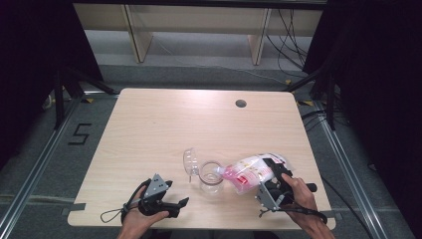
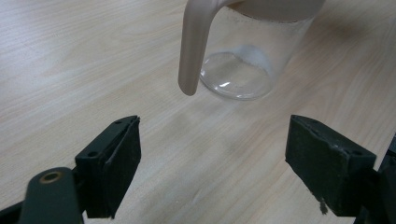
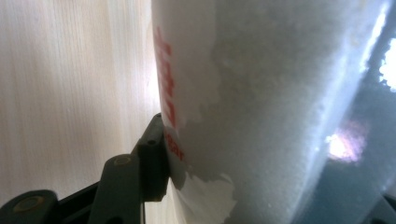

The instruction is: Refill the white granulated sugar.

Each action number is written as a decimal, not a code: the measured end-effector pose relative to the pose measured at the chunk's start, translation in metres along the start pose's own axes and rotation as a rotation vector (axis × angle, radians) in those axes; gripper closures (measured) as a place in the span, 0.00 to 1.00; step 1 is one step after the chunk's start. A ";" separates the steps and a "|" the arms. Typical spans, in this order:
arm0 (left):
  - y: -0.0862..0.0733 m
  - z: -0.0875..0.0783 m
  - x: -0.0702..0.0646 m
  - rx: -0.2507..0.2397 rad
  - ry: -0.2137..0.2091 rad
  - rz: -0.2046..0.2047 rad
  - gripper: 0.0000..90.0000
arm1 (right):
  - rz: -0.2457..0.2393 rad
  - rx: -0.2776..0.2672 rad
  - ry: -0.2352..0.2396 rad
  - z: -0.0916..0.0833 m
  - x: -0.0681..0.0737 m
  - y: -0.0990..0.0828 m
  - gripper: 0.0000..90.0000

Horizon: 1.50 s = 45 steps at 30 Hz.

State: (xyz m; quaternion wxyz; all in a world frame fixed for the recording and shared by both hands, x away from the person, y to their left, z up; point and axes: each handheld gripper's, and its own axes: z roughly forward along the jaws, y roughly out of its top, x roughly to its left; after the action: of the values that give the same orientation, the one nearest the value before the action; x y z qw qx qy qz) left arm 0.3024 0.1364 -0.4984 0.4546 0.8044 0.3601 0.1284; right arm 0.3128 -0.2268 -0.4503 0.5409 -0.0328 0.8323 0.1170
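A clear plastic jar [image 1: 210,179] stands near the table's front middle, its hinged lid [image 1: 190,162] flipped open to the left. My right gripper [image 1: 275,172] is shut on a pink-and-white printed bag [image 1: 251,172], which is tipped over with its spout at the jar's mouth. In the right gripper view the bag [image 3: 271,102] holds white granules, and one black pad [image 3: 154,149] presses into its side. My left gripper [image 1: 178,192] rests open on the table left of the jar. In the left gripper view the jar [image 2: 243,60] stands ahead of the spread jaws, a little white powder on its bottom.
The wooden table [image 1: 149,124] has a round cable hole [image 1: 241,103] at the back right. Its front edge runs just under both hands. A beige curved handle [image 2: 194,46] hangs from the jar's rim toward my left gripper [image 2: 212,158].
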 end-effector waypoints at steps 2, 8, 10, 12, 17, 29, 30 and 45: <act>0.000 0.001 0.000 -0.003 -0.002 -0.012 0.20 | 0.075 0.016 0.010 0.000 0.005 -0.001 0.54; 0.000 0.001 -0.001 -0.006 -0.002 -0.017 0.20 | 0.025 0.037 -0.021 -0.001 0.001 0.000 0.54; 0.000 0.001 -0.001 0.003 0.005 -0.014 0.20 | 0.030 0.046 -0.031 -0.001 0.002 0.001 0.54; 0.000 0.001 -0.002 -0.002 -0.001 -0.015 0.20 | -0.053 0.026 -0.054 0.000 -0.002 0.002 0.54; 0.000 0.000 -0.001 0.014 0.006 -0.004 0.20 | 0.016 0.055 -0.053 -0.001 0.001 0.004 0.54; 0.000 0.001 0.001 0.012 -0.004 0.021 0.20 | -0.083 0.052 -0.094 -0.001 0.000 0.007 0.55; 0.000 0.002 -0.001 0.000 -0.003 -0.003 0.20 | -0.087 0.034 -0.089 0.000 0.000 0.007 0.55; -0.001 0.003 -0.002 0.003 -0.007 -0.027 0.20 | -0.173 0.052 -0.119 -0.001 -0.002 0.012 0.55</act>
State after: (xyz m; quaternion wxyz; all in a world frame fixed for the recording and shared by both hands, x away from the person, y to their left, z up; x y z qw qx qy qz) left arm 0.3023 0.1335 -0.5003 0.4566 0.8005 0.3695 0.1189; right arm 0.3111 -0.2159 -0.4461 0.5979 -0.0836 0.7956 0.0498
